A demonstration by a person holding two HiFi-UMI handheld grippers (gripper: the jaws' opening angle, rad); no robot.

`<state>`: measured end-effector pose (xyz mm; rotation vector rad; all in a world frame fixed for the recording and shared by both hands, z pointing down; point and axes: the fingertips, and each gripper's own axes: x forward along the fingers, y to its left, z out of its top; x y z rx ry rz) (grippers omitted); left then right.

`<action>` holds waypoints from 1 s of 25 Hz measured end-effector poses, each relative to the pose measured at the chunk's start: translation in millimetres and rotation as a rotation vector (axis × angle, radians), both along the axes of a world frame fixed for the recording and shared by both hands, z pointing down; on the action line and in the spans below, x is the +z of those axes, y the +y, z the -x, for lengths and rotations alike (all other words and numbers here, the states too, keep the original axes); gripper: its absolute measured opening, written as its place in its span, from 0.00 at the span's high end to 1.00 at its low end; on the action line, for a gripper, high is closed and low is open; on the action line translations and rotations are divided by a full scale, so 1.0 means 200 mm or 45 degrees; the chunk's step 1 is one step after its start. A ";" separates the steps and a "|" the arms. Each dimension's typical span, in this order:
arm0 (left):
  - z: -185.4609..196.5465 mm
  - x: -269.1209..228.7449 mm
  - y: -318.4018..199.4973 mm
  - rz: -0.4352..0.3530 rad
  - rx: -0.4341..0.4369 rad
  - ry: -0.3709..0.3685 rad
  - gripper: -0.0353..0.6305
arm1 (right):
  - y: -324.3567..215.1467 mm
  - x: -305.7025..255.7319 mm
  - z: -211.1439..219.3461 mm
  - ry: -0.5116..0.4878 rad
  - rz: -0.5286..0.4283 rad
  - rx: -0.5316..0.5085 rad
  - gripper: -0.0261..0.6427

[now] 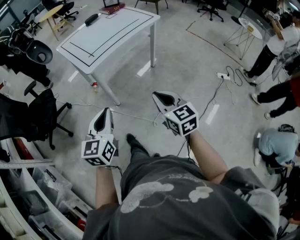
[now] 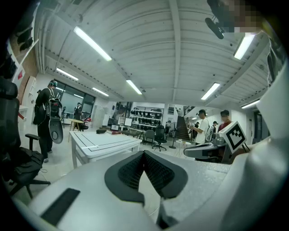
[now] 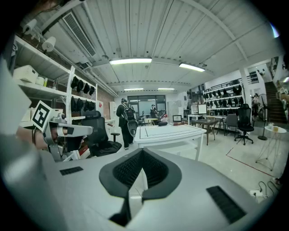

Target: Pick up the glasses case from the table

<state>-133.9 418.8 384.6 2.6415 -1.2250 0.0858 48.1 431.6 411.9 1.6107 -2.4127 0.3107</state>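
The glasses case (image 1: 91,19) is a dark oblong lying near the far left edge of the white table (image 1: 117,35), which has a black rectangle marked on it. The left gripper view shows the case (image 2: 101,131) small on the distant table top, and the right gripper view shows it (image 3: 160,123) at the table's far end. My left gripper (image 1: 106,111) and right gripper (image 1: 158,96) hang over bare floor, well short of the table. Both point roughly level toward it. The left gripper (image 2: 144,153) and right gripper (image 3: 142,151) are shut with nothing between the pads.
A red book (image 1: 112,8) lies at the table's far end. Black office chairs (image 1: 40,117) and storage bins stand at the left. A power strip with cables (image 1: 224,76) lies on the floor to the right. People (image 1: 276,101) stand and crouch at the far right.
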 end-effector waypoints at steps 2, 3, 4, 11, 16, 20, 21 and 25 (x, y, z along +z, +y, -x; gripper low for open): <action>0.00 -0.02 0.01 -0.008 -0.002 0.001 0.94 | 0.02 -0.01 0.00 0.000 0.004 -0.004 0.96; 0.00 -0.02 0.02 -0.011 -0.003 0.002 0.94 | 0.03 -0.01 0.00 -0.001 0.006 -0.005 0.96; 0.00 -0.03 0.03 -0.013 -0.004 0.002 0.94 | 0.04 -0.01 0.00 -0.001 0.005 -0.007 0.96; -0.01 -0.03 0.05 -0.014 0.006 -0.005 0.94 | 0.05 -0.03 -0.02 -0.006 -0.020 0.011 0.96; -0.05 0.00 0.07 0.008 0.019 -0.013 0.94 | 0.07 -0.02 -0.02 -0.028 -0.009 0.018 0.96; -0.05 0.01 0.02 0.017 0.007 -0.020 0.94 | 0.02 0.03 -0.05 -0.044 0.010 0.024 0.96; -0.05 0.02 0.00 0.022 0.004 -0.021 0.94 | 0.00 0.04 -0.07 -0.057 0.015 0.035 0.96; -0.03 0.05 -0.17 0.037 -0.016 -0.016 0.94 | -0.14 0.09 -0.11 -0.088 0.027 0.055 0.96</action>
